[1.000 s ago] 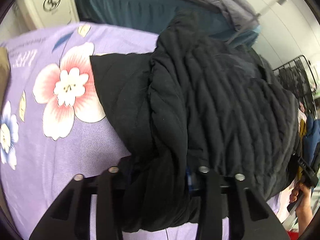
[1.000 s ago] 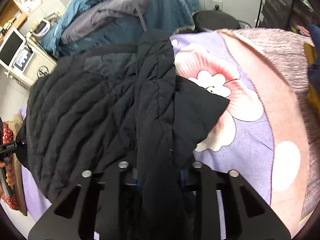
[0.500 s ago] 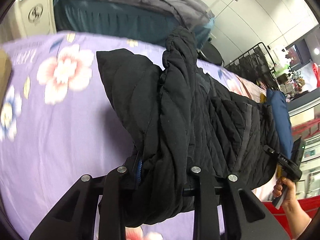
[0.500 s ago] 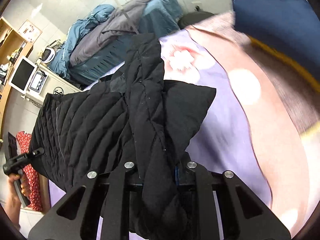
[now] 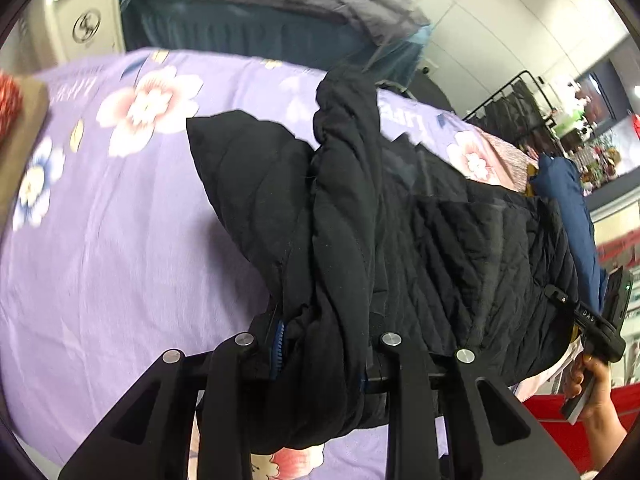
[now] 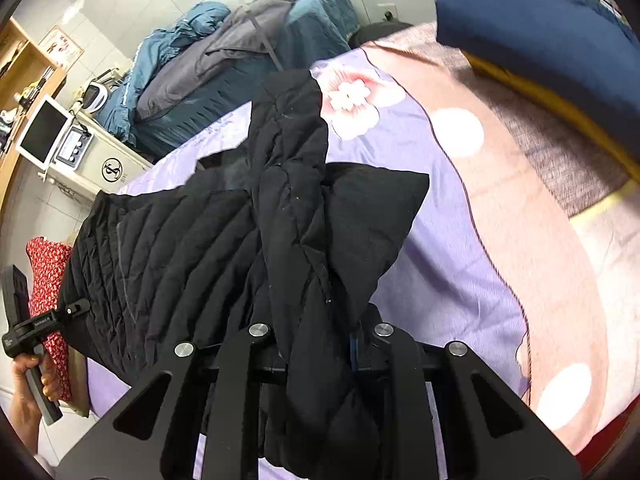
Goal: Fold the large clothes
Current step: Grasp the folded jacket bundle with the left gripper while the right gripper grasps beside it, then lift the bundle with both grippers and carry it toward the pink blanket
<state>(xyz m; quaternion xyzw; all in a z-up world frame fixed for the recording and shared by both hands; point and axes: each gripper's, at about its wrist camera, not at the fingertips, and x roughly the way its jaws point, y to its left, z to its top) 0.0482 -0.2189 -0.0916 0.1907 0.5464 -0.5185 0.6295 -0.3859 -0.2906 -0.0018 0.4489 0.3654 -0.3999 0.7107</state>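
A black quilted padded jacket (image 5: 460, 248) was held stretched above the purple floral bedsheet (image 5: 120, 240). The left hand-held gripper (image 5: 316, 344), its jaws lately narrowed, was clamped on one bunched end; the right hand-held gripper (image 6: 320, 332) was clamped on the other.

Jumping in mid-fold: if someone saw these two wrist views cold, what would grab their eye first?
The black quilted puffer jacket fills the middle of both views, bunched and lifted between the left gripper and the right gripper, each clamped on a fold of it. Beneath it spreads the lilac bedsheet printed with pink flowers. A folded navy-blue garment lies at the top right of the right wrist view.
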